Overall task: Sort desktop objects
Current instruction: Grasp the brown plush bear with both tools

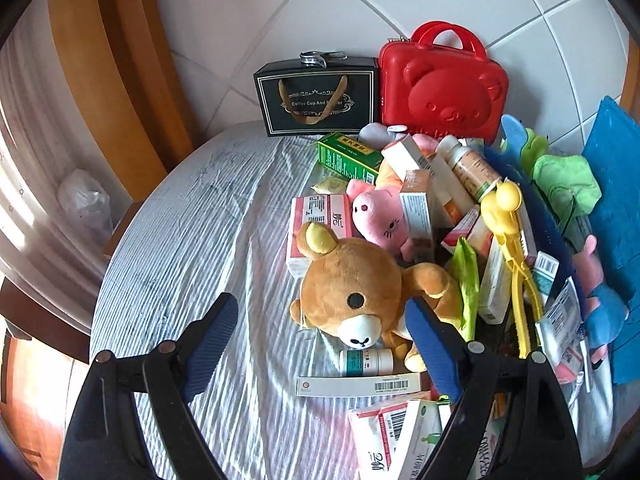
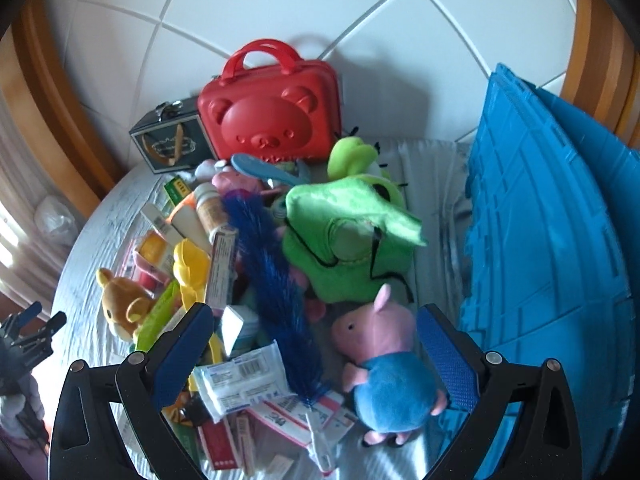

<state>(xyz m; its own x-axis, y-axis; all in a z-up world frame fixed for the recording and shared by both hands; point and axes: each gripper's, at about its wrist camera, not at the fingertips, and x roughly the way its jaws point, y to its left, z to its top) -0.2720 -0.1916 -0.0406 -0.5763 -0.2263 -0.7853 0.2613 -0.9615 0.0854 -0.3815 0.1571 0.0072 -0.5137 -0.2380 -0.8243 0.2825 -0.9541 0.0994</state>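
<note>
A heap of toys and medicine packs covers the cloth-covered table (image 1: 192, 240). My left gripper (image 1: 320, 302) hangs open just above a brown bear plush (image 1: 352, 292), which lies partly between its fingers without touching them. Behind the bear lie a pink plush (image 1: 380, 216), a green box (image 1: 348, 156) and a small bottle (image 1: 366, 362). My right gripper (image 2: 316, 312) is open over a pig plush in a blue shirt (image 2: 384, 360) and a blue feather duster (image 2: 276, 280), with nothing gripped. A green frog plush (image 2: 348, 236) lies beyond them.
A red bear-faced case (image 1: 444, 88) and a black gift box (image 1: 316, 100) stand against the tiled wall. A blue plastic crate (image 2: 540, 240) rises at the right. The left gripper (image 2: 32, 332) shows at the left edge of the right wrist view. Wooden frame at left.
</note>
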